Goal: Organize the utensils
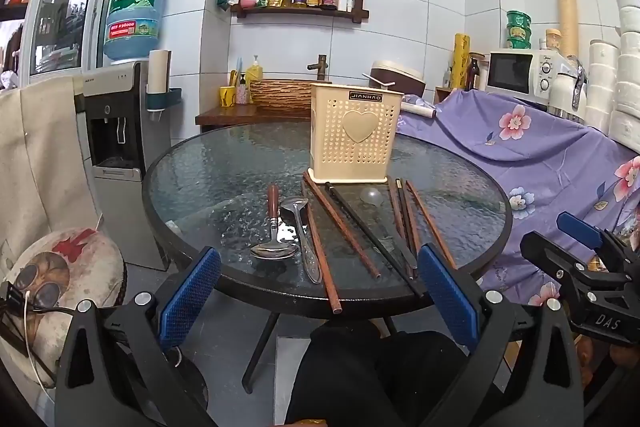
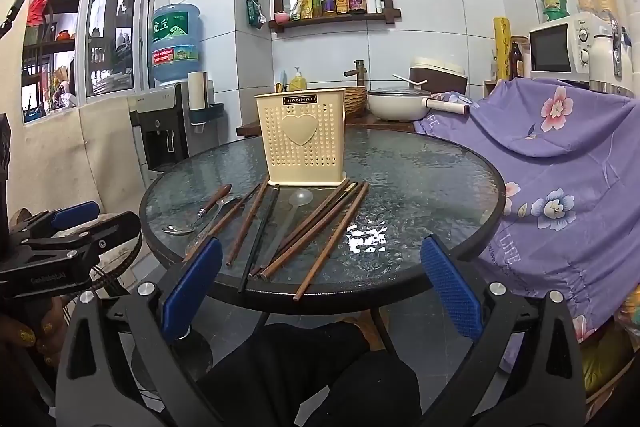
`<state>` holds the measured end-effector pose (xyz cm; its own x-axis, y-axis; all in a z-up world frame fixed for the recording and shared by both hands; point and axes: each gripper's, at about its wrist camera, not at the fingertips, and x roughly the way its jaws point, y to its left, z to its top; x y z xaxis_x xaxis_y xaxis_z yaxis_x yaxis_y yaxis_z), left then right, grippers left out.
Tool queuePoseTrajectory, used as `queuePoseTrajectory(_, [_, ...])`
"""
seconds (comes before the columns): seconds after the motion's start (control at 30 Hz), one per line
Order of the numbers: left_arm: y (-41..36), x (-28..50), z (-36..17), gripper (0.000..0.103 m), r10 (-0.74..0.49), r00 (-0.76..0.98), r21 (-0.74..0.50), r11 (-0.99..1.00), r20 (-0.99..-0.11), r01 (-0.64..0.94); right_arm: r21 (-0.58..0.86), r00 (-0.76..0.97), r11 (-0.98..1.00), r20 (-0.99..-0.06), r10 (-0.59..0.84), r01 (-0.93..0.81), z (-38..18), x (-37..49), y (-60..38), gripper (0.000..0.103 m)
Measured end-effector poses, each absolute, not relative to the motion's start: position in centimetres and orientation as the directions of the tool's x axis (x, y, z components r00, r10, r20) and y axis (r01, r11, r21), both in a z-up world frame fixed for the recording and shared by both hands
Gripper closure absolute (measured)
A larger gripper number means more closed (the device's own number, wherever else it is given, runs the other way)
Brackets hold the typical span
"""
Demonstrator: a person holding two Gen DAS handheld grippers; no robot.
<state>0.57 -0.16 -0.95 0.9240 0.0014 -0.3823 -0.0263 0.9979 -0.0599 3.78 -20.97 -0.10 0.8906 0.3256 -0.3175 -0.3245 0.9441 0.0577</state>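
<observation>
Before the near table edge: left gripper (image 1: 318,293) and right gripper (image 2: 320,287) level, jaws wide apart, holding nothing | cream utensil holder (image 1: 352,133) upright mid-table (image 1: 200,179), contents hidden | chopsticks (image 1: 344,227), metal spoons (image 1: 276,249), clear spoon (image 1: 371,195) flat just before it.
</observation>
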Motion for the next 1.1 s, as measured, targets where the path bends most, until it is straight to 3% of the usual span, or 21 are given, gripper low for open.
queuePoseTrajectory(1.1, [0.16,0.36,-0.44,0.006,0.008,0.924,-0.061,0.998,-0.382,-0.034,0.059,0.887,0.944,-0.327,0.325,-0.324,-0.08,3.88,-20.95,0.005])
